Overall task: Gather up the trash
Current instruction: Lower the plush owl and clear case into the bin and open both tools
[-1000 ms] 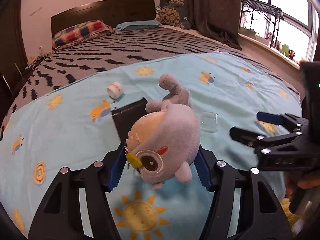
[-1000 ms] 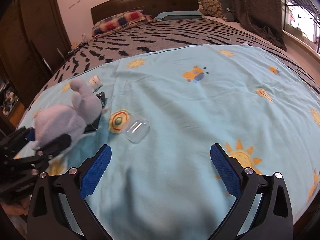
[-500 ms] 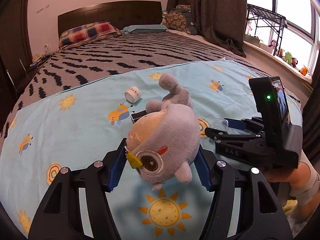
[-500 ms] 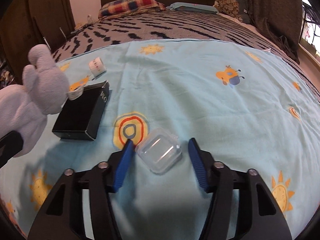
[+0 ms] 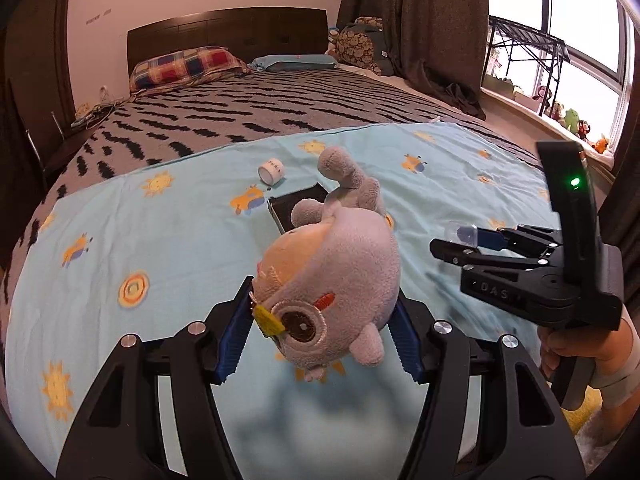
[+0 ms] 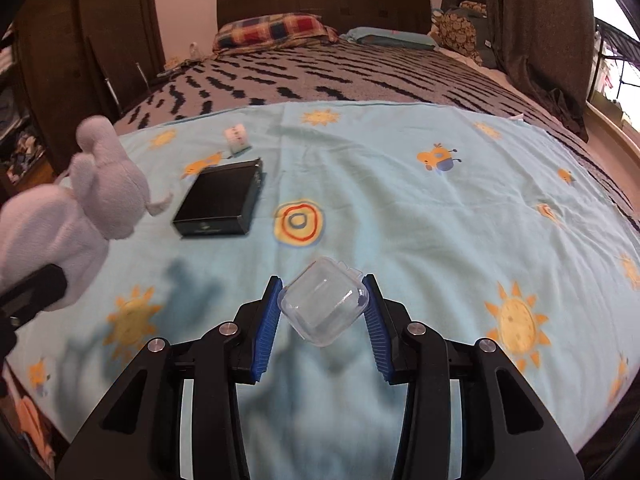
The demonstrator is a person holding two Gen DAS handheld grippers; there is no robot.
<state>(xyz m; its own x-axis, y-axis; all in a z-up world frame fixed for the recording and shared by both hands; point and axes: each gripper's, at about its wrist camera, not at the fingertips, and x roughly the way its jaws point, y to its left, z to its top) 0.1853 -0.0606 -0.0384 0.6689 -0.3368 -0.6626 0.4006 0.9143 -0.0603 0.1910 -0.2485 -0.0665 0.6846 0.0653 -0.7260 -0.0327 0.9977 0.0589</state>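
The right gripper (image 6: 322,314) is closing its blue pads on a clear plastic case (image 6: 324,306), which sits between them tilted, one corner toward the camera, above the light-blue sun-print sheet (image 6: 440,216). Ahead and left of it lie a black box (image 6: 218,204), long axis running away from the gripper, and beyond that a small white roll (image 6: 237,140). The left gripper (image 5: 320,340) clamps a grey plush toy (image 5: 332,276), head nearest the camera, long axis pointing away toward the headboard (image 5: 228,32).
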